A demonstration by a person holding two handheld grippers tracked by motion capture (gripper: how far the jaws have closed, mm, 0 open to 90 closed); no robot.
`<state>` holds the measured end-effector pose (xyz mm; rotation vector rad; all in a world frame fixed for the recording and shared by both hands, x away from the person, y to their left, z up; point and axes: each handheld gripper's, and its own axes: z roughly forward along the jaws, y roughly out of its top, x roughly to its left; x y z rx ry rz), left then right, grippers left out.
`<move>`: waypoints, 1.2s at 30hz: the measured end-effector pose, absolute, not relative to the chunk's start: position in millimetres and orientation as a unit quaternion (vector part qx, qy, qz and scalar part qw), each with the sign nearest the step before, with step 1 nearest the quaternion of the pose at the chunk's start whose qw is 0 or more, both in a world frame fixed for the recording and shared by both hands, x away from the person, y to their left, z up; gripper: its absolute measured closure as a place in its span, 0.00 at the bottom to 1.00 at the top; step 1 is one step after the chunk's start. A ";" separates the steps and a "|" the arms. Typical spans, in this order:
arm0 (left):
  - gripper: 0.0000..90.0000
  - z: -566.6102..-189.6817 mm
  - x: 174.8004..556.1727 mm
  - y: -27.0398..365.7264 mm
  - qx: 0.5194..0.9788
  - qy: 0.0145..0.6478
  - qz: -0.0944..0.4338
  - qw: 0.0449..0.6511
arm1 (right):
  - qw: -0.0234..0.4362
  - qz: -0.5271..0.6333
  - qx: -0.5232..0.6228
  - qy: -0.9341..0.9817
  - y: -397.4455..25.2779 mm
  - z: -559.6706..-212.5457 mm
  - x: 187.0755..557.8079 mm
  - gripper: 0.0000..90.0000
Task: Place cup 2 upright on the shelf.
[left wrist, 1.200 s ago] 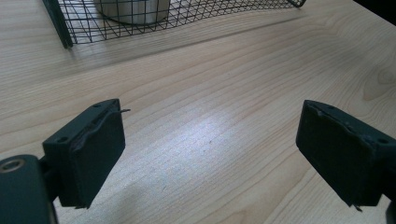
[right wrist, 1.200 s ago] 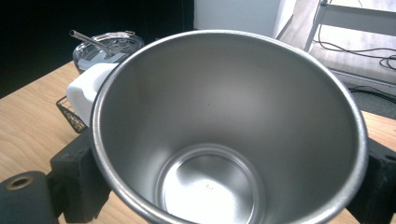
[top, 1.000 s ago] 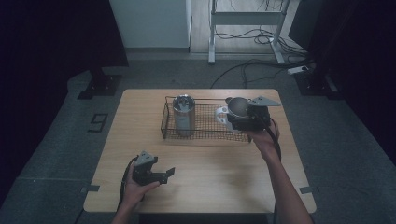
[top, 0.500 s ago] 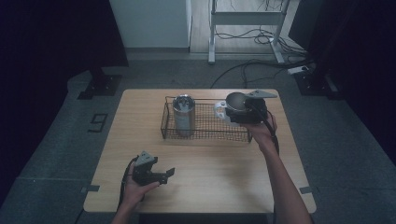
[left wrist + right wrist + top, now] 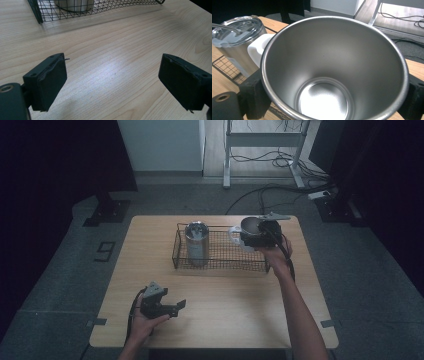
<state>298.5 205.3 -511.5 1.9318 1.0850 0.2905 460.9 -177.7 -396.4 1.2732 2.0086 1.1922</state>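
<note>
**Cup over basket: slip and snag risks**

Left gripper [image 5: 176, 307] rests low on the table [image 5: 235, 295], jaws spread wide, holding nothing; no risk there. In the wire basket [image 5: 223, 254], a lidded tumbler [image 5: 196, 241] stands at the left end. Right gripper [image 5: 250, 237] clamps an open steel cup [image 5: 332, 67] over the basket's right end, a white handle [image 5: 258, 47] beside it. Judgement: smooth wall could slip from the pads; lowering off-centre could catch the rim wire.

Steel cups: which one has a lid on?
The lidded tumbler standing at the left end of the wire basket; a clear lid covers its top. The other, the open mug with a white handle, is clamped in the right claw.
</note>
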 end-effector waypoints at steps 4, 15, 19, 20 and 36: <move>0.09 -512.0 298.7 205.2 0.777 0.436 0.116 0.438 | 0.239 0.430 0.465 0.735 -175.7 -398.7 465.8 0.08; 0.09 -512.4 298.4 205.0 0.778 0.436 0.114 0.438 | 0.240 0.421 0.468 0.739 -172.4 -405.9 471.9 0.08; 0.09 -512.2 298.3 205.1 0.778 0.435 0.114 0.438 | 0.238 0.416 0.472 0.740 -173.2 -410.2 475.3 0.08; 0.09 -512.1 298.3 205.4 0.778 0.436 0.114 0.438 | 0.238 0.416 0.474 0.739 -173.5 -412.0 476.3 0.08; 0.10 -512.7 298.8 204.5 0.777 0.436 0.113 0.440 | 0.225 0.396 0.499 0.737 -176.1 -441.6 491.7 0.08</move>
